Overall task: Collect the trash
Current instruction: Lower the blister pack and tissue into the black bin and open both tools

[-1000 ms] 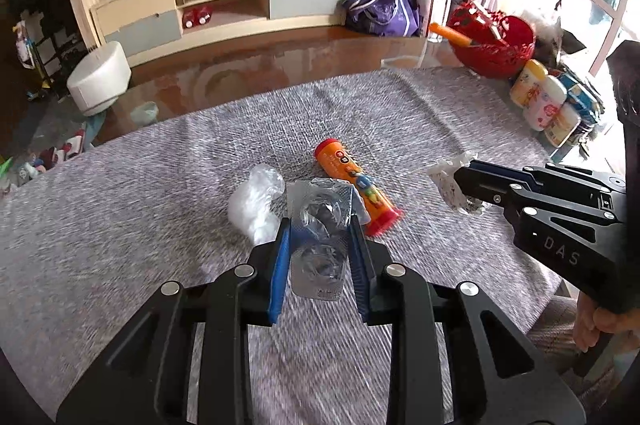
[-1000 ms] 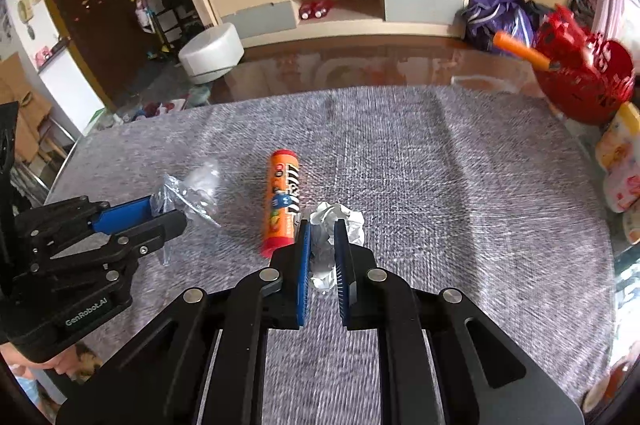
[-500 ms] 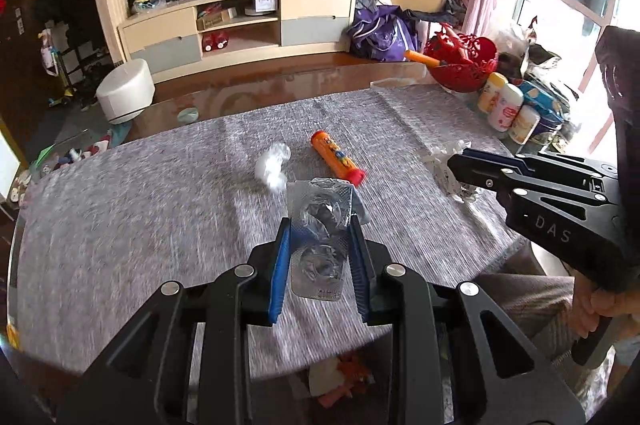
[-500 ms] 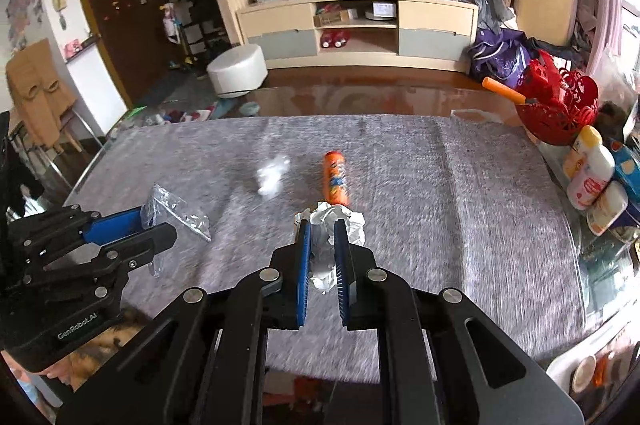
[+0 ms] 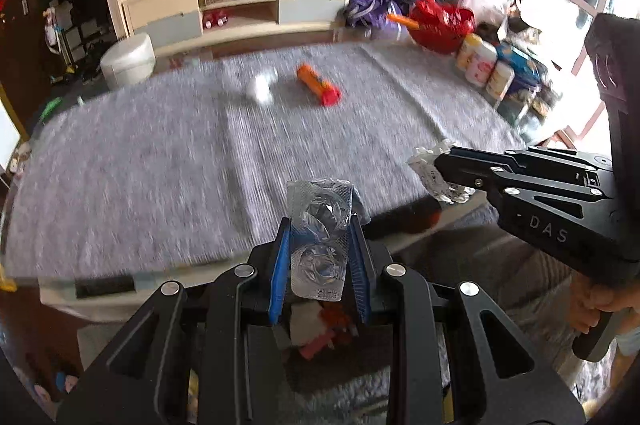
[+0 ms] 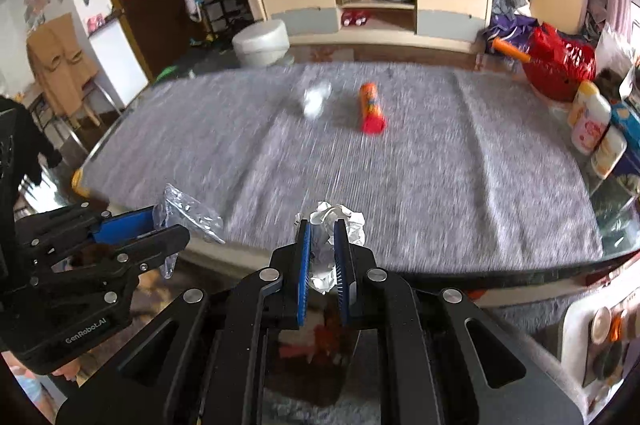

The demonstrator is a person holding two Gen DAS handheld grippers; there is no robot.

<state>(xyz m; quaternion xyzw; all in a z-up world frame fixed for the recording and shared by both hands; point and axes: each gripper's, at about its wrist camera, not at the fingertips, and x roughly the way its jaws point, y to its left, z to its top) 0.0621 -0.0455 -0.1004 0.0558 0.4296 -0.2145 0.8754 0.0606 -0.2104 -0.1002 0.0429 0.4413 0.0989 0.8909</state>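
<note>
Left wrist view:
Left gripper (image 5: 320,237): fingers pinch an empty blister pack (image 5: 318,245) by its long edges, held past the near edge of the surface (image 5: 160,165).
Handling: light, springy foil; edge grip suits it.

Right wrist view:
Right gripper (image 6: 322,253): fingers pinch crumpled paper (image 6: 340,221).
Handling: soft, light, compressible; grip mid-wad.
Remaining trash: orange tube (image 6: 371,108) and clear wrapper (image 6: 316,99) lie mid-surface.

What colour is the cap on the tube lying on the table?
Red, on an orange plastic tube; clearest in the right wrist view.

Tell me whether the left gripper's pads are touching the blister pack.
Touching. The left wrist view shows the left gripper with both blue pads pressed against the blister pack's edges.
</note>
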